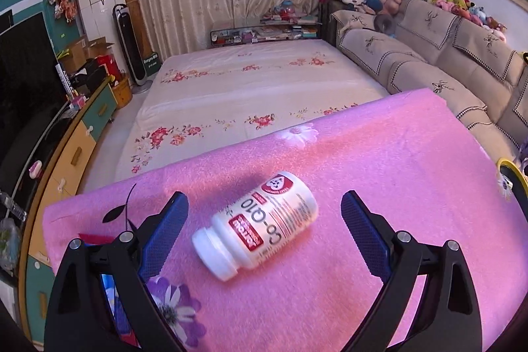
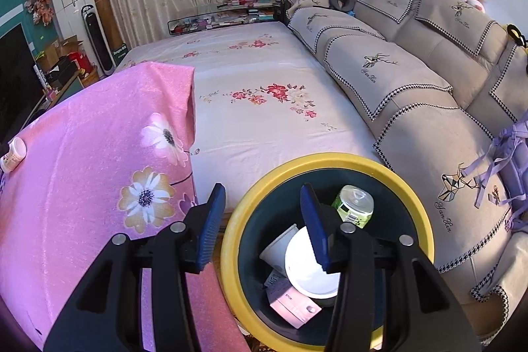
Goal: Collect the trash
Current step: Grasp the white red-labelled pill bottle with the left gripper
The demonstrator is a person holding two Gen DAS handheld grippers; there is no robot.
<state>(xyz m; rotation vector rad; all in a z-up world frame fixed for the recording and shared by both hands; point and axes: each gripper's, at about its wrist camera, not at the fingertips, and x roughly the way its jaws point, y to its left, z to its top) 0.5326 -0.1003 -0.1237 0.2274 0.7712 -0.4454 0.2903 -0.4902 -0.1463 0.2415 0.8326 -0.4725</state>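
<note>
left wrist: steeply down, close over pink cloth (image 1: pixel 379 154) | right wrist: above bin (image 2: pixel 330 160) | shared: cloth, bed (image 1: pixel 247 81)

Both the left black plastic gripper (image 1: pixel 264 213) and the right black plastic gripper (image 2: pixel 262 220) are showing silver pivot screws and blue ribbed pads on their jaws

The table (image 1: pixel 379 154) has a pink cloth with white, yellow and purple flowers. The bottle (image 1: pixel 260 225) is white with a red label and dark letters. The bin (image 2: pixel 330 160) has a yellow rim and a dark inside. The can (image 2: pixel 354 208) in it is light green. The bed (image 2: pixel 264 71) sheet is cream with red flowers. The sofa (image 2: pixel 412 88) is beige with black-and-white checked borders.
</note>
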